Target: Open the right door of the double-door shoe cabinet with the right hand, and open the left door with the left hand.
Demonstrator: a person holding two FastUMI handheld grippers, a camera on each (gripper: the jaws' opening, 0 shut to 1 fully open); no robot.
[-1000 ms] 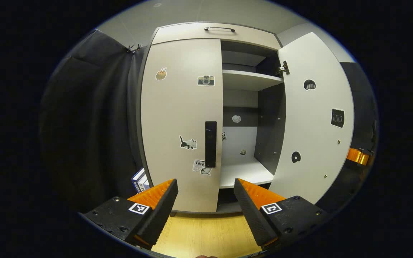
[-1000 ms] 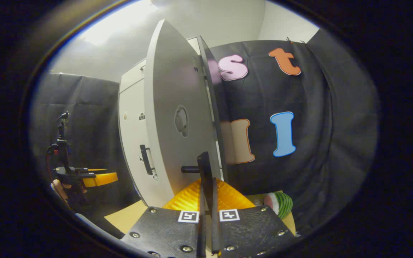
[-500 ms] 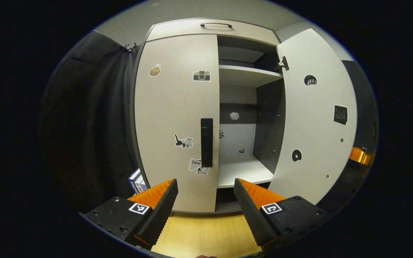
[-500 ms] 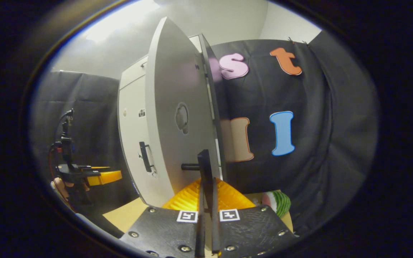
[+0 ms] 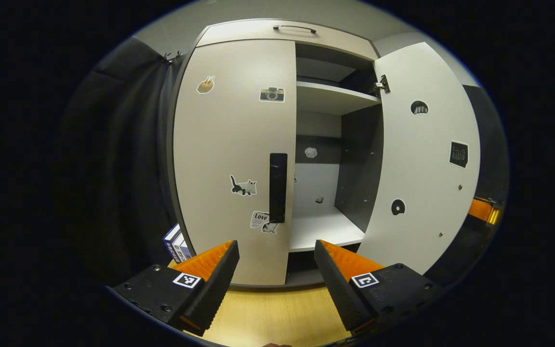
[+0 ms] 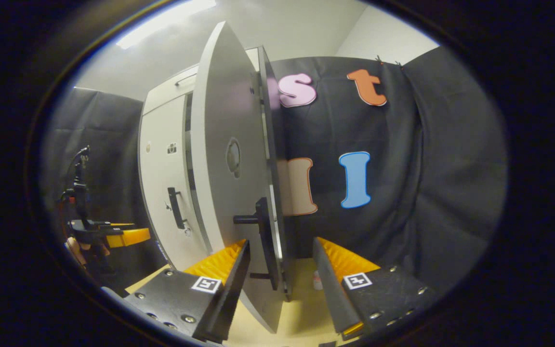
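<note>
Right door (image 5: 422, 159) swung wide, right of frame; its handle (image 6: 263, 236) sits between our right gripper (image 6: 277, 270) jaws, wide, touching nothing. Left door (image 5: 234, 159) shut, centre-left; its handle (image 5: 277, 188) at centre, above our left gripper (image 5: 276, 262), jaws wide, well short of it. We judge next: advance left gripper, straddle handle squarely, close, pull along hinge arc, not straight back.

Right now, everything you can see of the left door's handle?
The left door handle is a black vertical bar, glossy like plastic or coated metal, mounted near the closed left door's inner edge at mid-height. From the right gripper view it stands off the panel on two posts. Nothing touches it; the left gripper sits below with jaws apart.
</note>
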